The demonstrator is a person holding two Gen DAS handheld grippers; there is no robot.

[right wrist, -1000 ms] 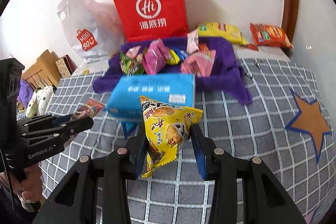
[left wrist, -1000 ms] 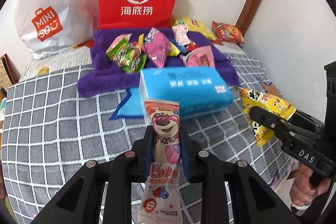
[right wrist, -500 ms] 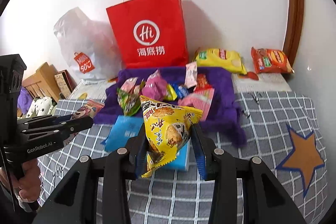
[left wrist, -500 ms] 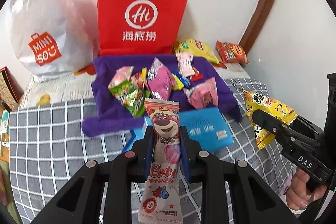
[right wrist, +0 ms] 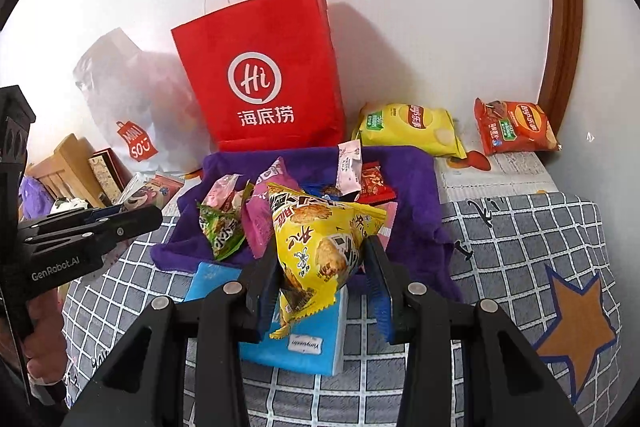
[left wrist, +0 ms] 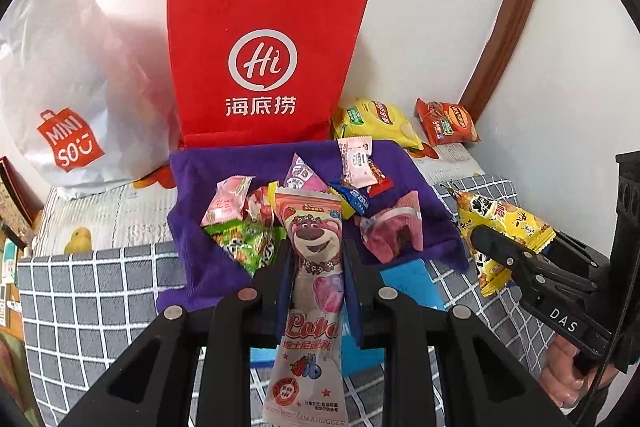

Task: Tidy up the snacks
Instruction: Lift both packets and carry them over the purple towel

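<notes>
My left gripper (left wrist: 316, 255) is shut on a long pink bear snack packet (left wrist: 314, 291) and holds it above the bed. My right gripper (right wrist: 322, 255) is shut on a yellow triangular snack bag (right wrist: 320, 247), also raised. That bag also shows in the left wrist view (left wrist: 504, 231). Several loose snacks (left wrist: 248, 223) lie on a purple towel (left wrist: 208, 267) ahead. A red paper bag (left wrist: 264, 67) stands upright behind the towel against the wall; it also shows in the right wrist view (right wrist: 264, 75).
A blue tissue pack (right wrist: 304, 339) lies under the grippers on the grey checked bedspread (right wrist: 512, 239). A white Miniso plastic bag (left wrist: 68, 95) stands left of the red bag. A yellow chip bag (right wrist: 408, 127) and a red chip bag (right wrist: 512, 127) lie at the back right by the wall.
Both grippers have risen and moved forward towards the purple towel and red bag with their snacks still held. The blue tissue pack now lies below them.
</notes>
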